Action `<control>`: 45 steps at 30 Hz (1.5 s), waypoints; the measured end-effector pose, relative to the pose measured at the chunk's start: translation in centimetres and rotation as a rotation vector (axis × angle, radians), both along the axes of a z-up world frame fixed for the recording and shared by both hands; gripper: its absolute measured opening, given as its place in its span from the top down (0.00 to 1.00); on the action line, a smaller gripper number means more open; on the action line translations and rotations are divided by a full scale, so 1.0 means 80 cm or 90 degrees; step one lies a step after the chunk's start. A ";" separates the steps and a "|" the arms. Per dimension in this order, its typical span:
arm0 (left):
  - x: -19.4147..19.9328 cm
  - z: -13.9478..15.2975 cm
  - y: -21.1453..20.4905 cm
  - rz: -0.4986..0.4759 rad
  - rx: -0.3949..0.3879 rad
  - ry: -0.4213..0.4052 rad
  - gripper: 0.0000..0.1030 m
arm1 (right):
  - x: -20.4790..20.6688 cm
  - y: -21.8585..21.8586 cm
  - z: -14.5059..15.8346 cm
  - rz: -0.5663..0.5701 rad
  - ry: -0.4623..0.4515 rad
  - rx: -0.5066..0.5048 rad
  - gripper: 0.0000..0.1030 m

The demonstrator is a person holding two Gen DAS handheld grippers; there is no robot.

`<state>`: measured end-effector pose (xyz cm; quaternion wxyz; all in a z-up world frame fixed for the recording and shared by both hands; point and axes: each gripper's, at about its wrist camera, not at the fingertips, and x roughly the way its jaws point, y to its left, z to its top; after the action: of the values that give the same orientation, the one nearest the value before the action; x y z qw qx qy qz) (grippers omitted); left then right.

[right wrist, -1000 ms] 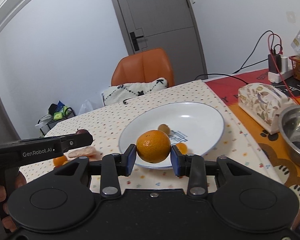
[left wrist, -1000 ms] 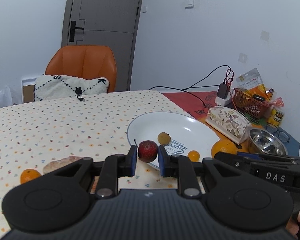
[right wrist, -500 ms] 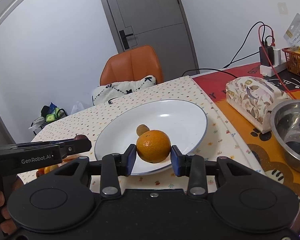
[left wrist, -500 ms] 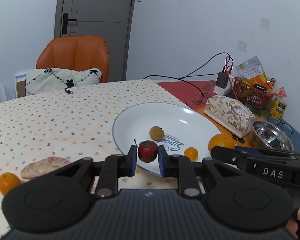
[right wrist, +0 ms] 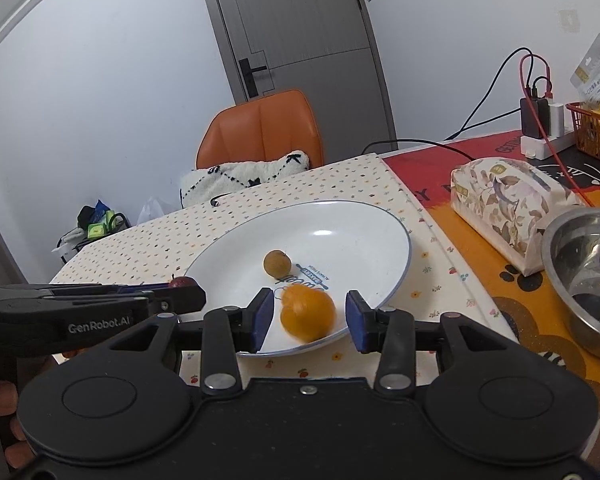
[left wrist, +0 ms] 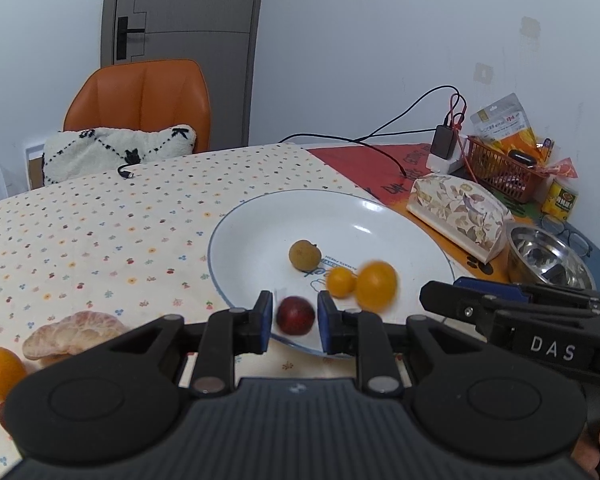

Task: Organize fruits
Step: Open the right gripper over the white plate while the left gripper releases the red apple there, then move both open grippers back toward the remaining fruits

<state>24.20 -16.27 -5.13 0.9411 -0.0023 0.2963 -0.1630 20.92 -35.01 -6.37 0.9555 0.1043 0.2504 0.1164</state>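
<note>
A white plate (left wrist: pixel 260 236) (right wrist: pixel 364 232) holds a brown longan (left wrist: pixel 305 255) (right wrist: pixel 277 263) and a small orange kumquat (left wrist: pixel 340 282). My left gripper (left wrist: pixel 292 322) has opened slightly; the red fruit (left wrist: pixel 295 315) sits blurred between its pads, over the plate's near rim. My right gripper (right wrist: pixel 310 322) is open; the orange (right wrist: pixel 309 312) (left wrist: pixel 376 286), blurred, lies free on the plate between its pads. A pomelo segment (left wrist: pixel 74 334) and another kumquat (left wrist: pixel 2 372) lie on the cloth at left.
A floral tissue box (left wrist: pixel 458 214) (right wrist: pixel 512 204), a steel bowl (left wrist: pixel 550 256) (right wrist: pixel 588 276), a red basket (left wrist: pixel 500 168) and a power strip with cables (left wrist: pixel 444 152) stand right of the plate. An orange chair with a cushion (left wrist: pixel 140 104) is behind the table.
My right gripper has opened and let the orange go onto the plate. My left gripper has widened around the red fruit, which now looks loose and blurred. Both grippers moved forward over the plate.
</note>
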 end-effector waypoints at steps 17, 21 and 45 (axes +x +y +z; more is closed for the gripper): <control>-0.022 0.019 0.035 0.053 -0.007 -0.036 0.26 | -0.013 0.011 0.007 0.004 -0.004 0.010 0.46; -0.033 0.027 0.046 0.066 -0.008 -0.063 0.14 | -0.018 0.016 0.010 0.008 -0.008 0.011 0.35; -0.091 0.062 0.105 0.131 0.005 -0.125 0.00 | -0.050 0.060 0.042 0.027 -0.064 0.007 0.00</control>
<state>16.94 -7.87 -0.19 0.9772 -0.0134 0.2018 -0.0641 16.89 -30.20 -2.98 0.9635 0.0978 0.2039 0.1433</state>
